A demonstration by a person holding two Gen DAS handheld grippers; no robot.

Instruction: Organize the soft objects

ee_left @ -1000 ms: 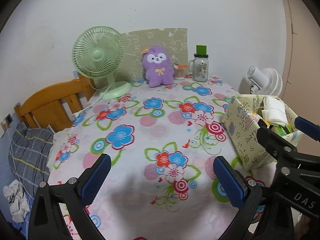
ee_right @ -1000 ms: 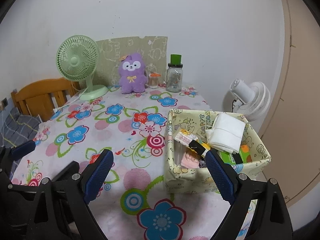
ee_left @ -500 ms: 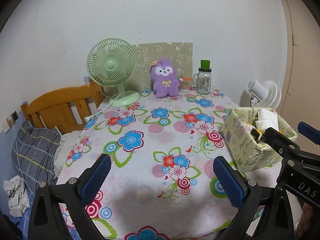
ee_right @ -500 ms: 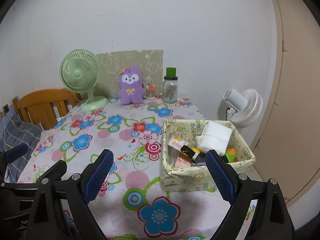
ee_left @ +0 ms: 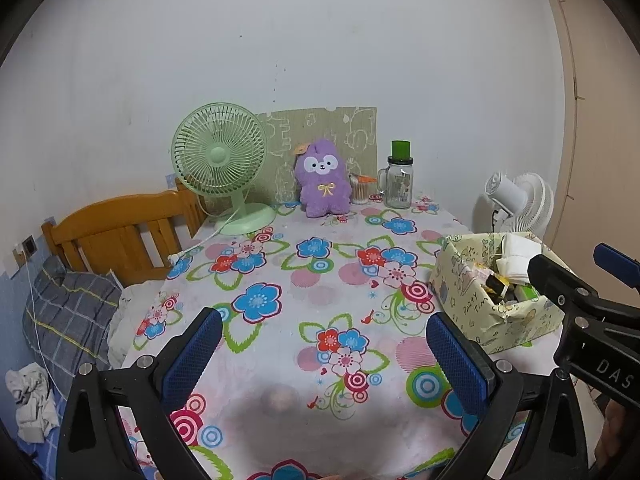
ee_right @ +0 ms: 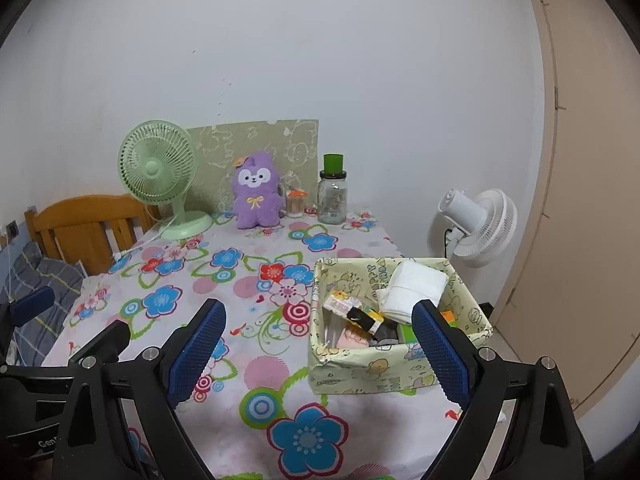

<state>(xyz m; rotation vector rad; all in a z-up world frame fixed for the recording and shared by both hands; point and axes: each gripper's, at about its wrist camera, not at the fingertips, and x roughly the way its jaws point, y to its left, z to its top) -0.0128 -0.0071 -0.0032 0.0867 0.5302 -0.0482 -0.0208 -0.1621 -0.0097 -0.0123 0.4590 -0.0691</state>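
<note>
A purple plush toy (ee_left: pixel 323 178) sits upright at the table's far edge against a green board; it also shows in the right wrist view (ee_right: pixel 256 190). A yellow patterned box (ee_right: pixel 394 362) at the right holds a folded white cloth (ee_right: pixel 414 286) and small packets; it shows in the left wrist view (ee_left: pixel 472 300) too. My left gripper (ee_left: pixel 324 356) is open and empty above the near table edge. My right gripper (ee_right: pixel 320 350) is open and empty, just in front of the box.
A green desk fan (ee_left: pixel 224 164) stands left of the plush, a glass jar with green lid (ee_left: pixel 398 180) right of it. A wooden chair (ee_left: pixel 120 236) is at the left, a white floor fan (ee_right: pixel 476 224) beyond the right edge. The floral tablecloth (ee_left: pixel 280 280) covers the table.
Both grippers have pulled back and risen from the table; the plush, fan and box look smaller and farther. Both stay open and empty.
</note>
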